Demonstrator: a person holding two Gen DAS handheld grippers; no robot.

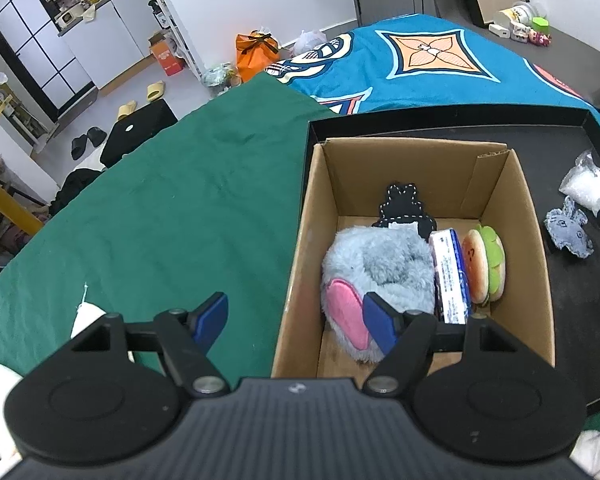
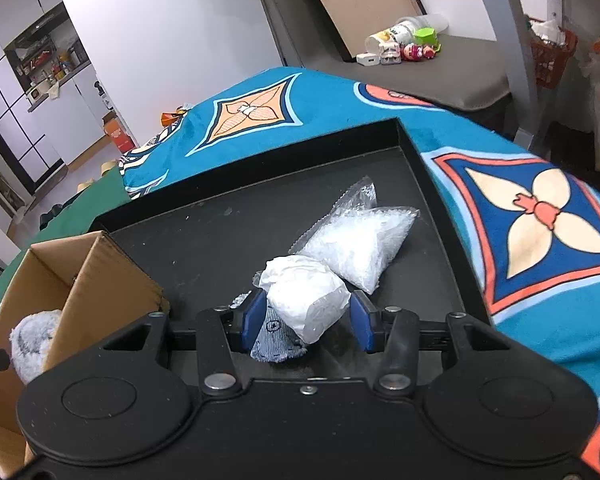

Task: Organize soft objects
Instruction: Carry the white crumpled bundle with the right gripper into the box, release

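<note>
While left gripper (image 1: 296, 318) hovers empty, jaws wide, over cardboard box (image 1: 512, 184), right gripper (image 2: 306, 322) jaws clamp white wrapped bundle (image 2: 308, 300) above black tray (image 2: 204, 240), denim toy (image 2: 276, 338) beneath.

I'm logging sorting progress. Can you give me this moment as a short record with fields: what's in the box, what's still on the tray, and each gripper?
box: cardboard box on black tray
in box: grey fluffy plush, black felt piece, tissue pack, burger plush
on tray: clear bag, denim toy
left gripper: open, empty, over box edge
right gripper: pads against white wrapped bundle
</note>
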